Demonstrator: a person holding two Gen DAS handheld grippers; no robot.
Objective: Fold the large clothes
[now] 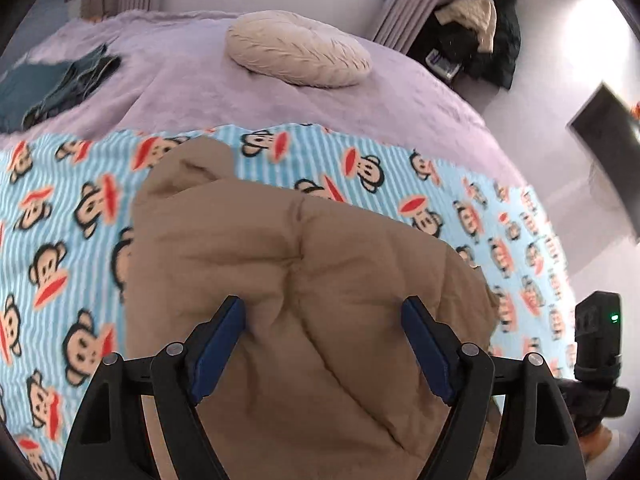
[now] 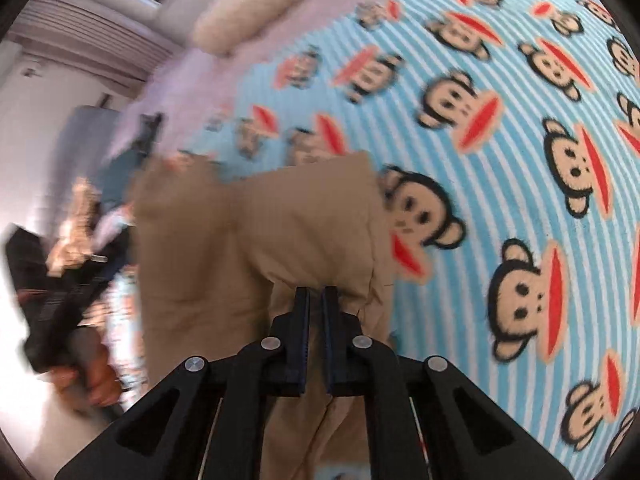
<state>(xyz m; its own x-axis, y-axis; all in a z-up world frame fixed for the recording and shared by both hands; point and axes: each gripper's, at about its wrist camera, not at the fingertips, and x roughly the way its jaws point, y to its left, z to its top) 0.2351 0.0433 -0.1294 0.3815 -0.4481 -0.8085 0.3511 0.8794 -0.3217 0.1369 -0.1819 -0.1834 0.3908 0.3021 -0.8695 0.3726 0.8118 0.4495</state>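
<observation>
Left view: dark clothes (image 1: 60, 84) are lying far left on the purple bed (image 1: 200, 80), a cream pillow (image 1: 298, 50) is sitting mid-bed, and the left gripper (image 1: 322, 316) is hovering with jaws spread wide over the tan garment (image 1: 300, 280), which is lying on the monkey blanket (image 1: 60, 220). Right view only: the right gripper (image 2: 316, 300) is pinching a garment (image 2: 256, 232) fold, jaws pressed nearly together, with a hand (image 2: 94, 376) holding the other gripper blurred at left and blanket (image 2: 520, 140) filling the right.
</observation>
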